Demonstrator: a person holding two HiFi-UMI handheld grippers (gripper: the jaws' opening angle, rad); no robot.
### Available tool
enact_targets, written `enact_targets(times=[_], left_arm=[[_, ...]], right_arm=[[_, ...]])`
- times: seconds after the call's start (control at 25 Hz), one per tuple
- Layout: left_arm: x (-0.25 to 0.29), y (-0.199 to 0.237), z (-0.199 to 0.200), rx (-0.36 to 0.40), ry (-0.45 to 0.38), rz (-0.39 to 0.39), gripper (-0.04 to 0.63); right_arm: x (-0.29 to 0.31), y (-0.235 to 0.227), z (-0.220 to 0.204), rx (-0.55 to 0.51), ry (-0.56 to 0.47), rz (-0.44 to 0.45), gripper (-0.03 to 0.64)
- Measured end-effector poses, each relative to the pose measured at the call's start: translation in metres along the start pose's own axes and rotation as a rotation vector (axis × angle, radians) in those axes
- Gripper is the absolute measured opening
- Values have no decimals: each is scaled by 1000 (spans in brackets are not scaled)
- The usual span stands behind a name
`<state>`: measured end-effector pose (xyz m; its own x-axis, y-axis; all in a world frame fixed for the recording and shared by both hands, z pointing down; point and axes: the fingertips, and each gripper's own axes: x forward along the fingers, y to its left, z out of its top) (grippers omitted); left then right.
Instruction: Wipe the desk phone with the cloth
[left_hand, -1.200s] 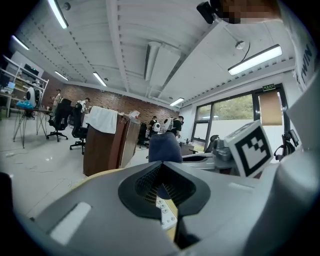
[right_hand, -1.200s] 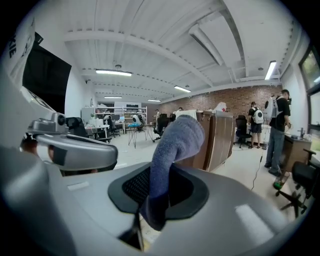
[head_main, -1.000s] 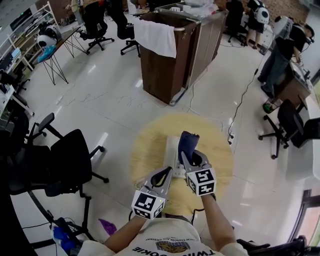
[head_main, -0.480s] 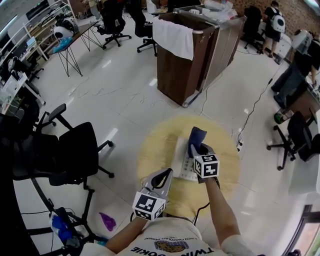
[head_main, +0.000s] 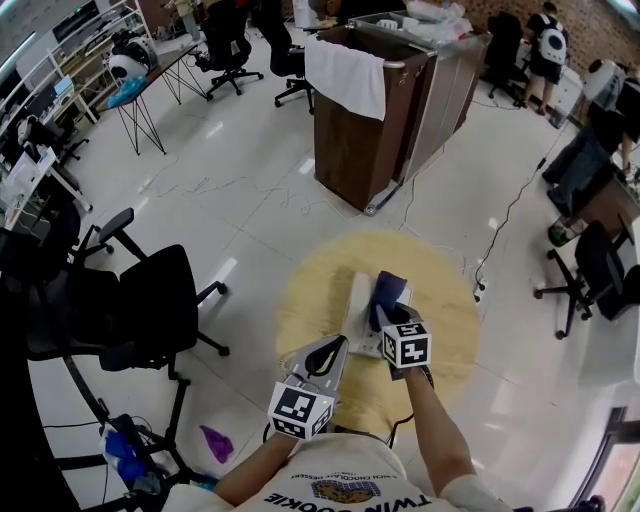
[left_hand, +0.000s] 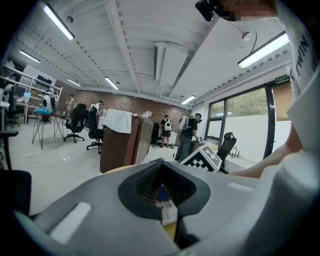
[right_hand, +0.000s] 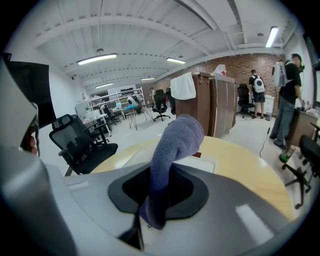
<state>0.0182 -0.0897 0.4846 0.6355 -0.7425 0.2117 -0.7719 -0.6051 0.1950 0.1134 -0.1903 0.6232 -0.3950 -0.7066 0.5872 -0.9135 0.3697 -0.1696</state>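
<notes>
A white desk phone (head_main: 360, 308) lies on the round wooden table (head_main: 305, 300). My right gripper (head_main: 389, 313) is shut on a blue cloth (head_main: 388, 291), and the cloth rests on the phone's right part. In the right gripper view the cloth (right_hand: 172, 150) stands up out of the jaws over the phone (right_hand: 204, 163). My left gripper (head_main: 333, 348) is shut and holds nothing, hovering at the table's near edge, left of the right one. Through the left gripper (left_hand: 161, 163) a few phone keys (left_hand: 168, 214) show.
A brown cabinet (head_main: 365, 130) with a white towel (head_main: 345, 75) draped on it stands beyond the table. A black office chair (head_main: 150, 310) is at the left, another (head_main: 600, 275) at the right. A cable (head_main: 500, 225) runs across the floor.
My right gripper has drawn back toward me with the cloth, dragging it along the phone. The left gripper has stayed in place.
</notes>
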Motion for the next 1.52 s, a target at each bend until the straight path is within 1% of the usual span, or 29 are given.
enact_targets(times=[0.32, 0.64, 0.88, 1.0, 1.08, 1.2, 1.4, 1.52], left_arm=[[3, -10, -3, 8, 0, -47, -8], [5, -25, -5, 21, 5, -117, -8], [7, -32, -6, 24, 9, -150, -8], [9, -36, -6, 25, 11, -163, -8], [9, -38, -6, 26, 13, -168, -8], [8, -37, -6, 25, 12, -166, -8], [9, -31, -4, 16, 10, -153, -8], [11, -30, -3, 14, 8, -150, -8]], right_arm=[[-18, 14, -32, 19, 19, -17, 67], [-41, 31, -63, 52, 34, -35, 66], [-50, 47, -88, 62, 68, -30, 67], [-52, 49, -94, 66, 77, -32, 67], [-55, 49, -90, 64, 61, -38, 67], [-66, 46, -71, 50, 11, -49, 67], [-85, 25, -20, 30, -101, -84, 67], [-91, 7, 5, 25, -143, -103, 67]])
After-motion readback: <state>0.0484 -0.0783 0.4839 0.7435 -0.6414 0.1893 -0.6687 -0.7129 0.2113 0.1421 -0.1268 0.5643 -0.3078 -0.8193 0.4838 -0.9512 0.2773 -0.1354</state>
